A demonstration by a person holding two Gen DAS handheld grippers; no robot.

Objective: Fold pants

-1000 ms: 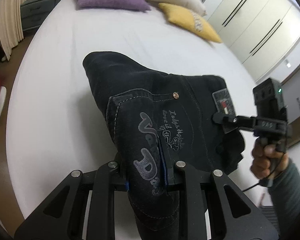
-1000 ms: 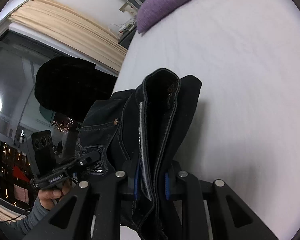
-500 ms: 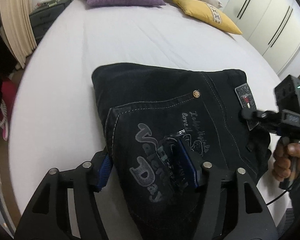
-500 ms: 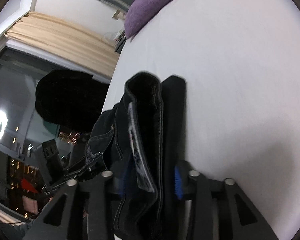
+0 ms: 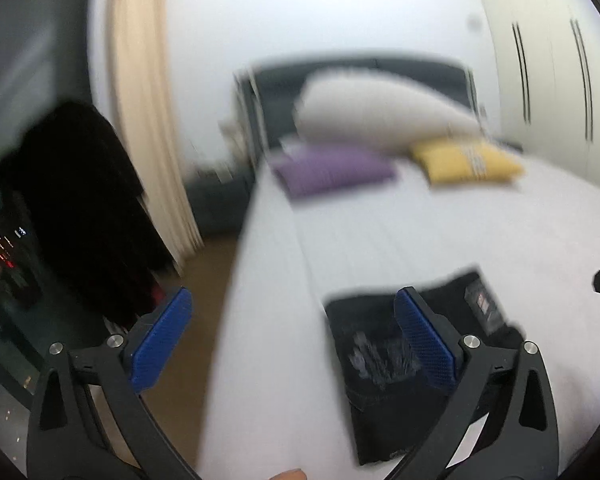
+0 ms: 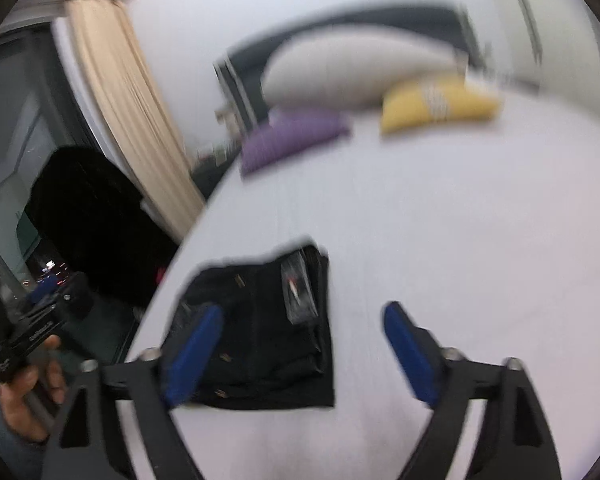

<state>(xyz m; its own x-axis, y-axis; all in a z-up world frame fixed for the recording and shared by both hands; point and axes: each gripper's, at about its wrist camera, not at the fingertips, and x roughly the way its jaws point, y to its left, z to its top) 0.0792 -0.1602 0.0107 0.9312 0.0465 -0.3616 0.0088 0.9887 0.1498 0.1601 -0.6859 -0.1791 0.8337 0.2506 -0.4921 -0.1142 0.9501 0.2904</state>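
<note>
The black folded pants point(image 5: 384, 364) lie flat on the white bed point(image 5: 420, 236) near its front left corner; they also show in the right wrist view point(image 6: 268, 332). My left gripper point(image 5: 296, 322) is open and empty, raised above and back from the pants. My right gripper point(image 6: 300, 338) is open and empty too, lifted above the pants. The left gripper's body point(image 6: 24, 336) and the hand holding it show at the left of the right wrist view. Both views are blurred by motion.
A purple pillow point(image 5: 332, 172), a yellow pillow point(image 5: 466, 162) and a large white pillow point(image 5: 376, 114) lie at the head of the bed. A beige curtain point(image 5: 144, 120) and dark hanging clothes point(image 5: 80, 208) stand left of the bed. White wardrobes point(image 5: 548, 64) are at the right.
Both grippers let go of the pants, opened wide and pulled up and back. The pants now lie folded on the bed, further away in both views.
</note>
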